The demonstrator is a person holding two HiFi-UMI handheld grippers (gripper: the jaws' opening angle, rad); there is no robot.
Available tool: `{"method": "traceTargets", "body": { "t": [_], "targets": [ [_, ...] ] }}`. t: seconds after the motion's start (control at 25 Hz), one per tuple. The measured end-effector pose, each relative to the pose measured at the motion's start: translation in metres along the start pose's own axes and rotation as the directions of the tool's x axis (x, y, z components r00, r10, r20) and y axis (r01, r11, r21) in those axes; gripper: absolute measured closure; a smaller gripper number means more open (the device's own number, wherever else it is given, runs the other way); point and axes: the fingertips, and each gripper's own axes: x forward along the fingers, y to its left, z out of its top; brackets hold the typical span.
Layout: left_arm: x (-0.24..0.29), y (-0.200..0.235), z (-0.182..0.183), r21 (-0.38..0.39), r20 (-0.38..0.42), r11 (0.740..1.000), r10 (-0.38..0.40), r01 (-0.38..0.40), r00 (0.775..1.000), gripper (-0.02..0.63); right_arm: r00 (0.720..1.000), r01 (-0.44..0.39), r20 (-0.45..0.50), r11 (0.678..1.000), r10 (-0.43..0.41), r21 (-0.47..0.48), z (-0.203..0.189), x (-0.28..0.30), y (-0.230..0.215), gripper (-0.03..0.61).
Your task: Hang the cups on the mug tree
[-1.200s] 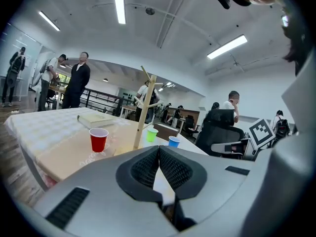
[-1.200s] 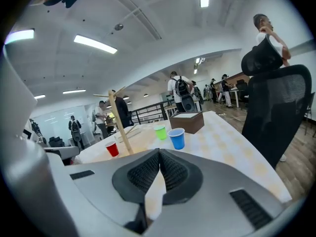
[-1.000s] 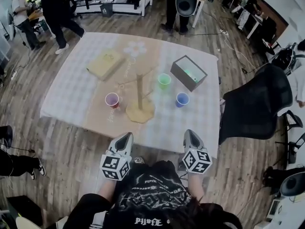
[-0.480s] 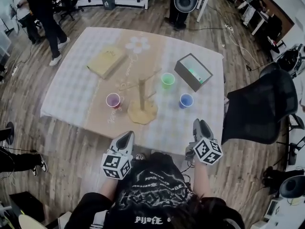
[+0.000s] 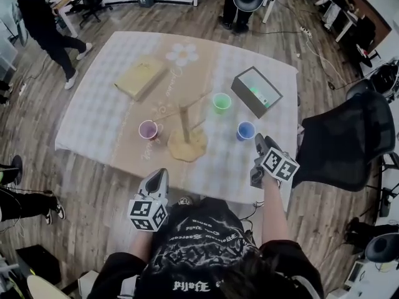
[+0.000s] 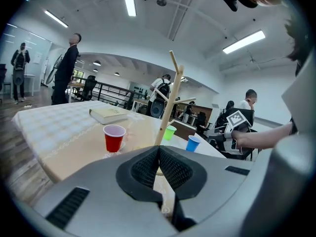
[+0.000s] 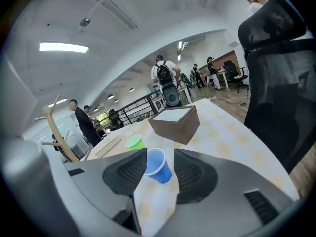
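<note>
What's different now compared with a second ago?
The right gripper has swung forward over the table toward the blue cup, and its jaws have just been opening; the cup shows in their gap, ungripped. The left gripper stays shut near the table edge. The red cup, green cup and mug tree sit unmoved.

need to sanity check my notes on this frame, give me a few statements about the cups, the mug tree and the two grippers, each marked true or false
1. No cup hangs on the mug tree yet. True.
2. The right gripper is shut on the blue cup. False: its jaws stand open, having just been opening, and the cup shows between them ungripped.
3. The left gripper is shut with nothing in it. True.
4. The red cup lies on its side. False: it stands upright, mouth up, left of the tree.
5. The green cup sits inside the dark box. False: it stands on the cloth beside the box.
</note>
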Motion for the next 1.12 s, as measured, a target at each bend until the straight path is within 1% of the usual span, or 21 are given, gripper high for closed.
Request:
{"method": "traceTargets", "body": {
  "t": [0.08, 0.2, 0.48, 0.56, 0.6, 0.68, 0.76, 0.84, 0.96, 1.12],
  "targets": [
    [0.0, 0.007, 0.0, -0.009, -0.001, 1.0, 0.029, -0.029, 1.0, 0.594, 0.998, -0.01, -0.054, 1.0, 0.011, 0.005, -0.003, 0.017, -0.001, 0.399],
    [0.002, 0.013, 0.001, -0.02, 0.0, 0.998, 0.065, -0.065, 0.998, 0.594, 0.992, -0.02, -0.128, 1.0, 0.017, -0.019, -0.007, 0.038, -0.001, 0.397],
    [0.005, 0.013, -0.011, -0.045, -0.035, 0.993, 0.104, -0.106, 0.994, 0.594, 0.965, -0.033, -0.264, 0.997, 0.014, -0.069, -0.016, 0.076, -0.003, 0.407],
    [0.005, 0.015, -0.016, -0.056, -0.051, 0.99, 0.125, -0.128, 0.991, 0.594, 0.96, -0.041, -0.28, 0.996, 0.018, -0.074, -0.017, 0.081, -0.004, 0.417],
    [0.005, 0.019, -0.02, -0.062, -0.068, 0.986, 0.149, -0.153, 0.987, 0.592, 0.958, -0.045, -0.287, 0.996, 0.02, -0.078, -0.017, 0.083, -0.004, 0.422],
    [0.003, 0.028, -0.029, -0.071, -0.112, 0.973, 0.212, -0.221, 0.971, 0.594, 0.952, -0.05, -0.305, 0.994, 0.02, -0.093, -0.02, 0.085, -0.004, 0.425],
    [0.001, 0.033, -0.034, -0.091, -0.133, 0.962, 0.243, -0.256, 0.961, 0.594, 0.947, -0.048, -0.32, 0.993, 0.01, -0.112, -0.024, 0.086, -0.004, 0.455],
    [-0.001, 0.031, -0.036, -0.112, -0.128, 0.961, 0.239, -0.254, 0.963, 0.594, 0.948, -0.044, -0.319, 0.992, 0.004, -0.121, -0.024, 0.086, -0.005, 0.529],
    [-0.003, 0.029, -0.035, -0.122, -0.119, 0.96, 0.24, -0.254, 0.964, 0.594, 0.951, -0.047, -0.31, 0.991, 0.005, -0.127, -0.021, 0.086, -0.004, 0.534],
    [-0.008, 0.026, -0.038, -0.136, -0.118, 0.956, 0.245, -0.26, 0.962, 0.594, 0.957, -0.028, -0.291, 0.989, -0.015, -0.144, -0.015, 0.081, -0.004, 0.535]
  ]
}}
